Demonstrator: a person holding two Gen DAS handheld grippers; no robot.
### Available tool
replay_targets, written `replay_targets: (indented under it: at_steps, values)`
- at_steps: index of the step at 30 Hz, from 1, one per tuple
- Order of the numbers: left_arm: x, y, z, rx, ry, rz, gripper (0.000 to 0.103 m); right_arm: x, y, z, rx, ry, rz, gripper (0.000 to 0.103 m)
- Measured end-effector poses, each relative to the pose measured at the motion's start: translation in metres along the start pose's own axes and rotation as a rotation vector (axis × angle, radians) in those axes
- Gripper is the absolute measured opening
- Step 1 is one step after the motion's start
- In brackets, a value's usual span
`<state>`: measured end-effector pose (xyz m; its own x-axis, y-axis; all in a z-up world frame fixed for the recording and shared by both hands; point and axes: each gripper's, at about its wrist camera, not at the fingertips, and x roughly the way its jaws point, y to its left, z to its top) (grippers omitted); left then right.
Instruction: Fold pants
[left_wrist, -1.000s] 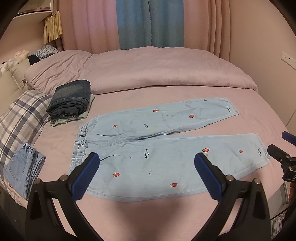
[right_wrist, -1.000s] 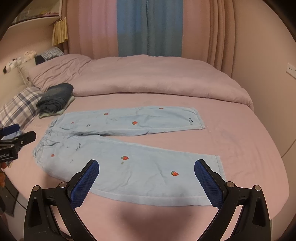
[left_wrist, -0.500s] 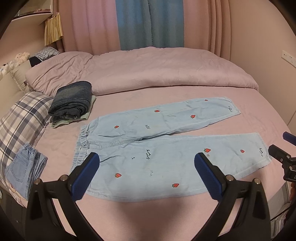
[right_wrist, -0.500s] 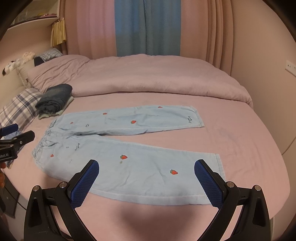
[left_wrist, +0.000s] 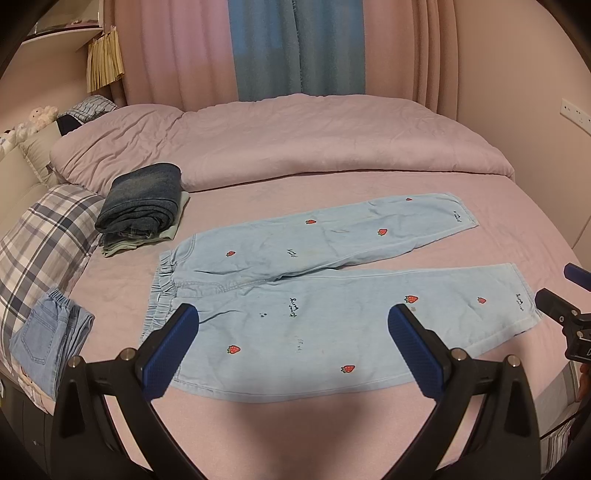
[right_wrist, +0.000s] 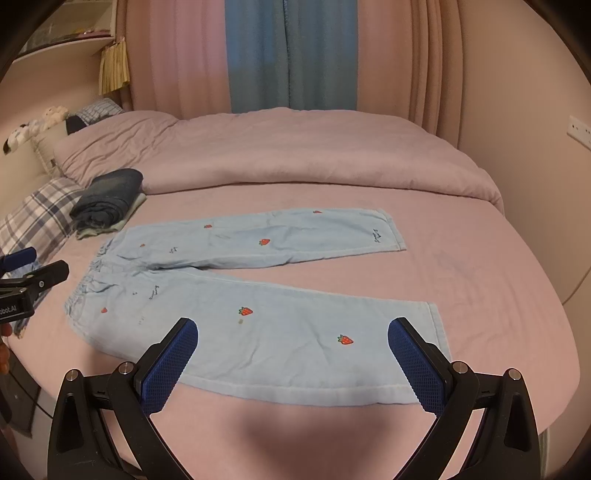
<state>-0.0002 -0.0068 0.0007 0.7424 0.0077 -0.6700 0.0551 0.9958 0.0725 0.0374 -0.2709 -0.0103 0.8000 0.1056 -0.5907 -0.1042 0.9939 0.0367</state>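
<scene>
Light blue pants (left_wrist: 314, 295) with red strawberry prints lie flat on the pink bed, legs spread apart, waistband to the left. They also show in the right wrist view (right_wrist: 258, 306). My left gripper (left_wrist: 293, 332) is open and empty, hovering above the near leg close to the waistband. My right gripper (right_wrist: 293, 339) is open and empty above the near leg close to its cuff. The right gripper's tip shows at the right edge of the left wrist view (left_wrist: 561, 314); the left gripper's tip shows at the left edge of the right wrist view (right_wrist: 33, 280).
A stack of folded dark jeans (left_wrist: 142, 201) sits at the left by a plaid pillow (left_wrist: 40, 236). Folded light denim (left_wrist: 48, 339) lies near the left bed edge. A bunched pink duvet (left_wrist: 295, 140) lies behind. Curtains (left_wrist: 295, 48) and wall stand beyond.
Both views have drifted slightly; the pants sit a little further right in the left wrist view and lower-left in the right wrist view. Both grippers stay open.
</scene>
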Motion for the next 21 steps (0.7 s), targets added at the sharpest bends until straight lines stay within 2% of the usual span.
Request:
replay_targets:
  at_steps: [15,17,18,19,21]
  values:
    - [0.003,-0.004,-0.004,0.02,-0.037,-0.005,0.103,-0.002,-0.002,-0.002,0.005,0.0,-0.002,0.102]
    - [0.008,0.004,-0.006,-0.023,-0.031,-0.056,0.103,0.001,-0.002,-0.004,0.003,0.01,-0.003,0.102]
    - [0.012,0.011,-0.007,-0.059,-0.003,-0.093,0.103,0.004,-0.001,-0.005,0.0,0.016,0.0,0.102]
    - [0.018,0.021,-0.01,-0.115,0.018,-0.142,0.103,0.008,0.001,-0.008,-0.009,0.026,0.01,0.102]
    - [0.028,0.039,-0.017,-0.212,0.006,-0.209,0.103,0.016,0.005,-0.015,-0.034,0.045,0.042,0.102]
